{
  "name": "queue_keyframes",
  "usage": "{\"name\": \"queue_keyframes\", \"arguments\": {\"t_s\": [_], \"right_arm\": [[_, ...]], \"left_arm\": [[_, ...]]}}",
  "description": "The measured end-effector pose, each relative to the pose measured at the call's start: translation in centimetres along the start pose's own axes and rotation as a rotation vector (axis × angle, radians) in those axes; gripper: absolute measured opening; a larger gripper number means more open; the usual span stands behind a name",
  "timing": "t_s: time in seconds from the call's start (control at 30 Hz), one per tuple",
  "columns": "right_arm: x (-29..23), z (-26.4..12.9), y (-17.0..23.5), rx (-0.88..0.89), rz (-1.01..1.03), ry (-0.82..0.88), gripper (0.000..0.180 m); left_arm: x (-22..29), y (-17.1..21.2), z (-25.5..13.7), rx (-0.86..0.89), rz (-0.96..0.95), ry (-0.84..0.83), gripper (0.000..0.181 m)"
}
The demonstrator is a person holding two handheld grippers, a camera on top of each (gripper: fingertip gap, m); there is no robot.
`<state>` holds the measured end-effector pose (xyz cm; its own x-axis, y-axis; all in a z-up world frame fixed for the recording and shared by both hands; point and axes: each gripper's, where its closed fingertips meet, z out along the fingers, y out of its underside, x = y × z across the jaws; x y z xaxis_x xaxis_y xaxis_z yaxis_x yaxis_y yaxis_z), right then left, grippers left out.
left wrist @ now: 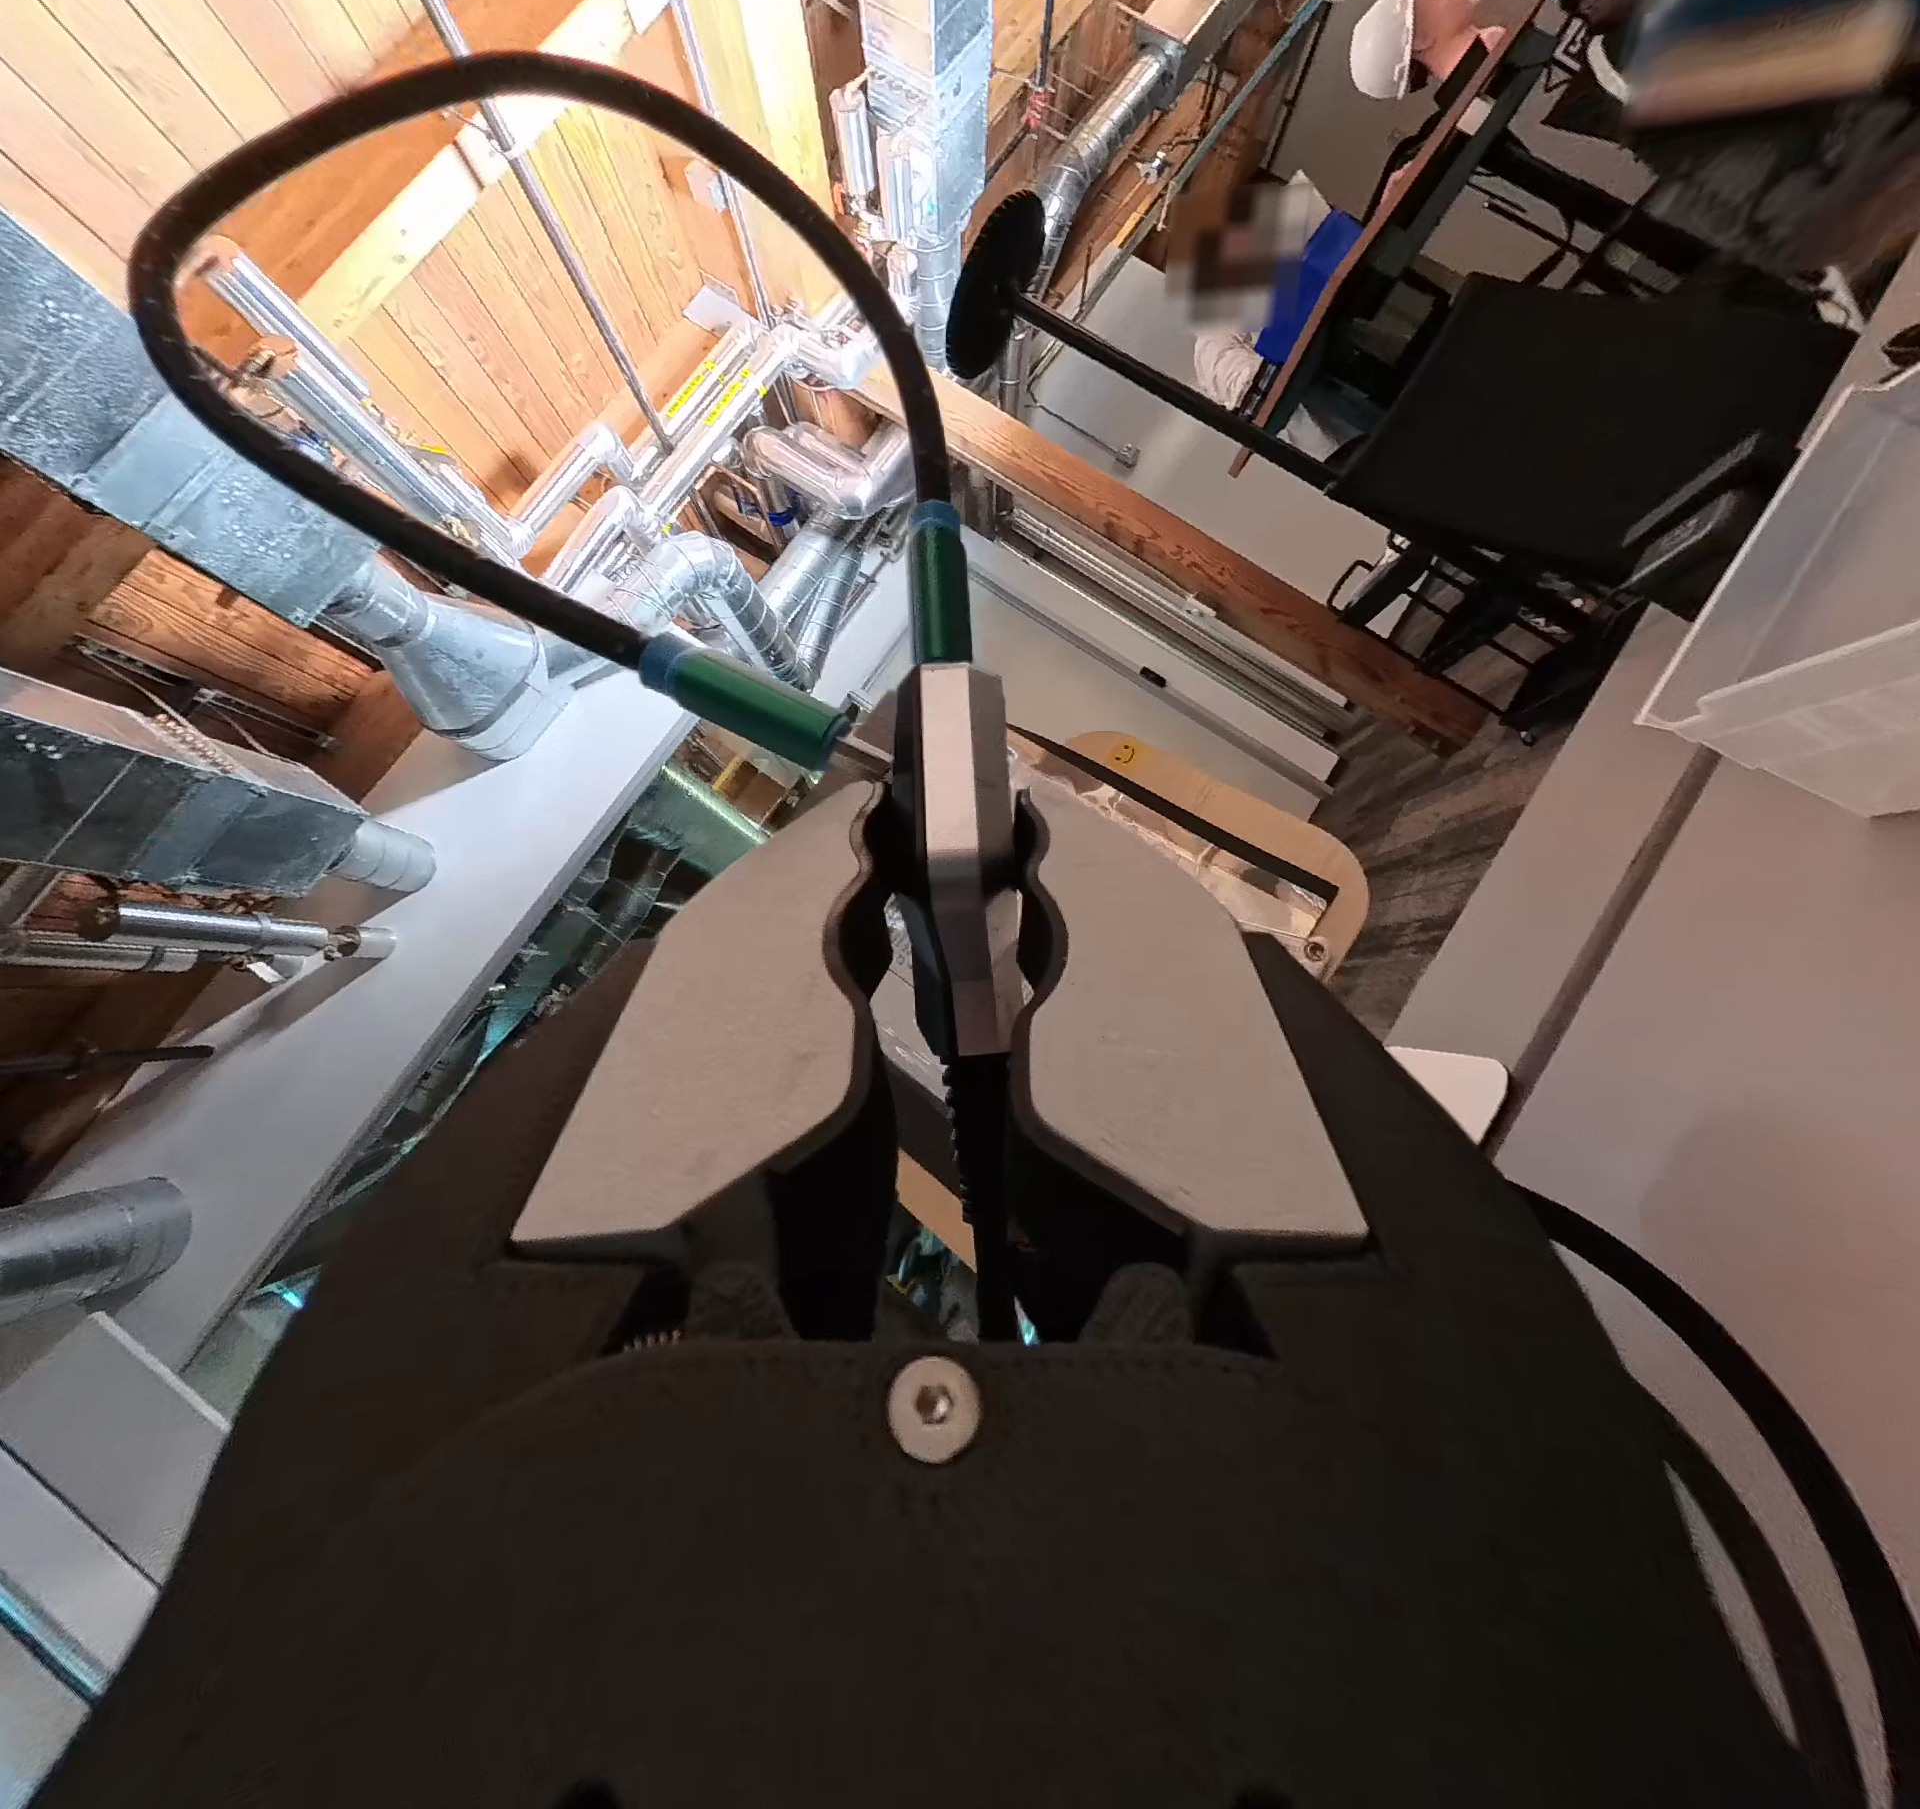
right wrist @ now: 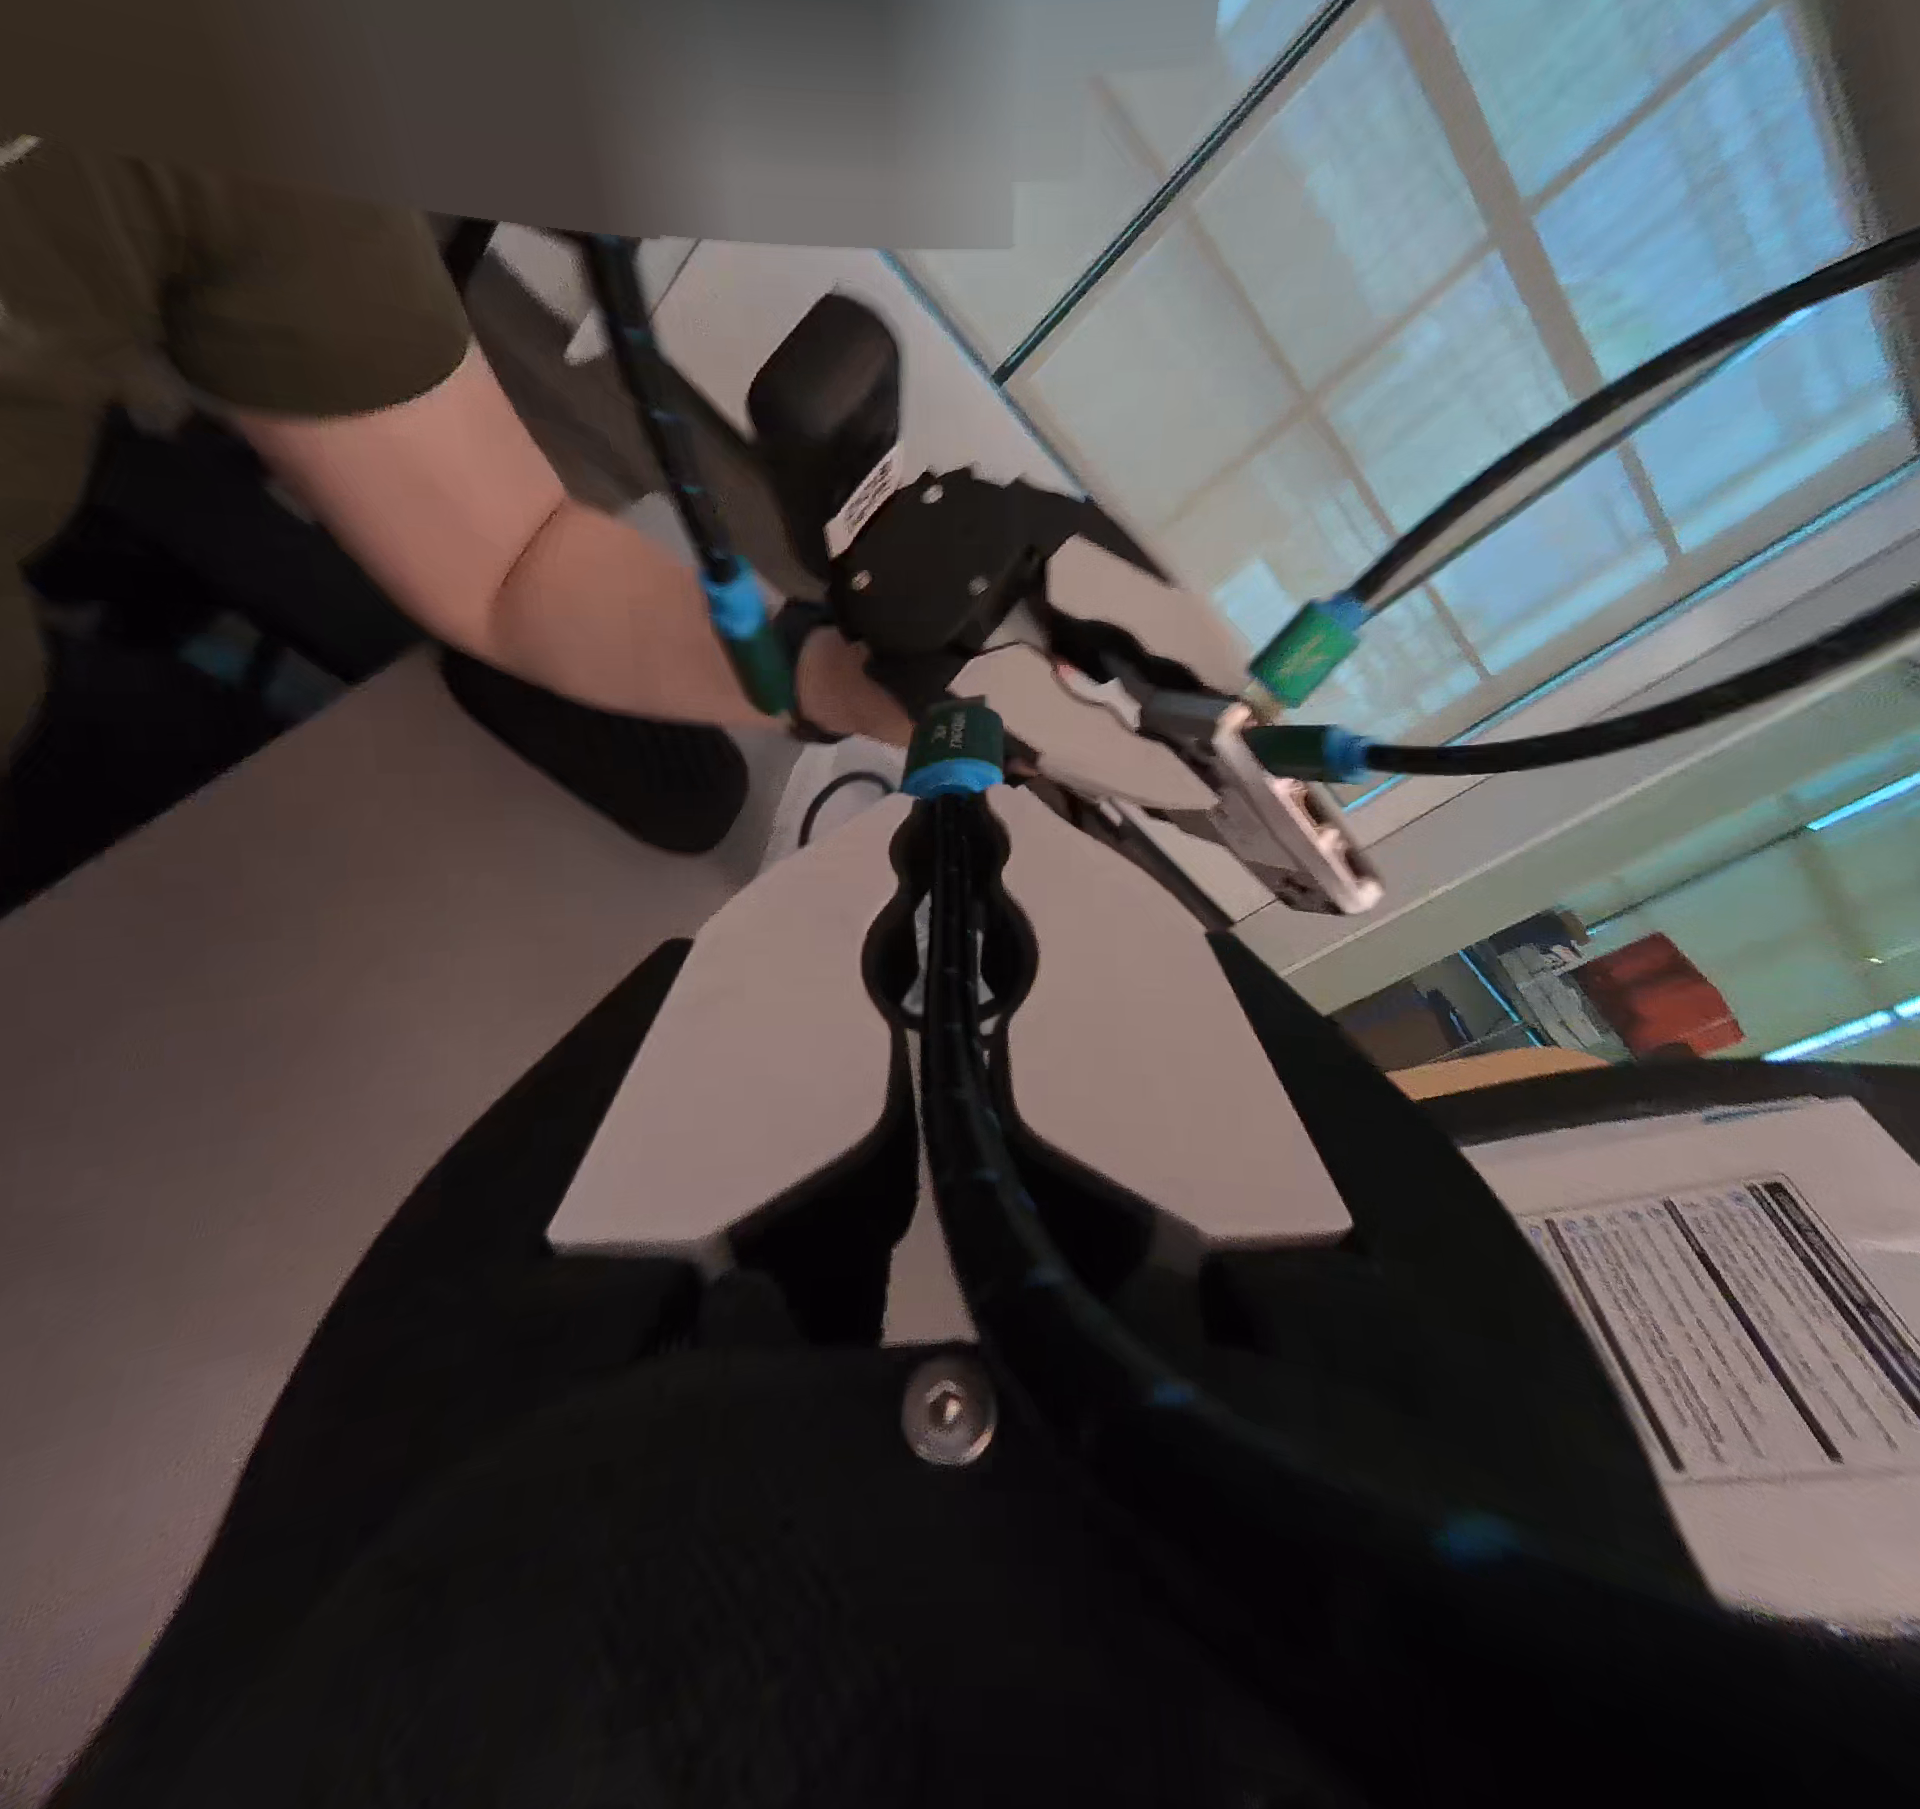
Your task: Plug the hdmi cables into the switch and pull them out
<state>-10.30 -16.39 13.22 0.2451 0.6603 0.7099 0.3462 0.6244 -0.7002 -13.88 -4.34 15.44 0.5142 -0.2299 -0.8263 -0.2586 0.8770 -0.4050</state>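
In the left wrist view my left gripper (left wrist: 951, 809) is shut on the grey HDMI switch (left wrist: 961, 772), held edge-on and lifted. Two green plugs sit in the switch, one at its top (left wrist: 940, 601) and one at its left side (left wrist: 753, 697). A black cable (left wrist: 312, 138) loops between them. The right wrist view shows the switch (right wrist: 1294, 814) farther off in the left gripper (right wrist: 1091, 720), with both plugs (right wrist: 1304, 653) in it. My right gripper (right wrist: 951, 829) is shut on a black HDMI cable (right wrist: 961, 980) just behind its green plug (right wrist: 951, 739), which points at the switch but stays apart from it.
A person's bare arm (right wrist: 582, 616) reaches to the left gripper, and another green plug (right wrist: 756, 647) hangs in front of it. A white tabletop (right wrist: 312, 1032) lies below, with a printed sheet (right wrist: 1714, 1344) at lower right. A clear plastic bin (left wrist: 1787, 658) stands at the right.
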Motion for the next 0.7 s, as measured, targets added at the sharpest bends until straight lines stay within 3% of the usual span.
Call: {"name": "queue_keyframes", "arguments": {"t_s": [0.07,0.2,0.4,0.57,0.7], "right_arm": [[2.2,-1.0,0.4,-0.032,0.014,0.133,0.008],[8.3,-4.6,2.2,-0.245,-0.001,0.576,0.008],[13.0,-13.5,3.0,-0.478,0.008,1.211,0.007],[13.2,-20.8,3.9,-0.658,-0.021,1.514,0.007],[12.8,-25.0,5.5,-0.753,0.013,1.618,0.007]], "left_arm": [[0.2,0.4,0.2,-0.014,0.014,0.004,0.020],[-0.2,1.3,0.3,-0.043,0.005,0.000,0.020],[-0.8,2.4,0.4,-0.079,0.000,-0.015,0.020],[-0.5,1.9,0.4,-0.077,0.011,-0.013,0.020],[0.1,1.2,0.4,-0.062,0.026,-0.003,0.020]]}}
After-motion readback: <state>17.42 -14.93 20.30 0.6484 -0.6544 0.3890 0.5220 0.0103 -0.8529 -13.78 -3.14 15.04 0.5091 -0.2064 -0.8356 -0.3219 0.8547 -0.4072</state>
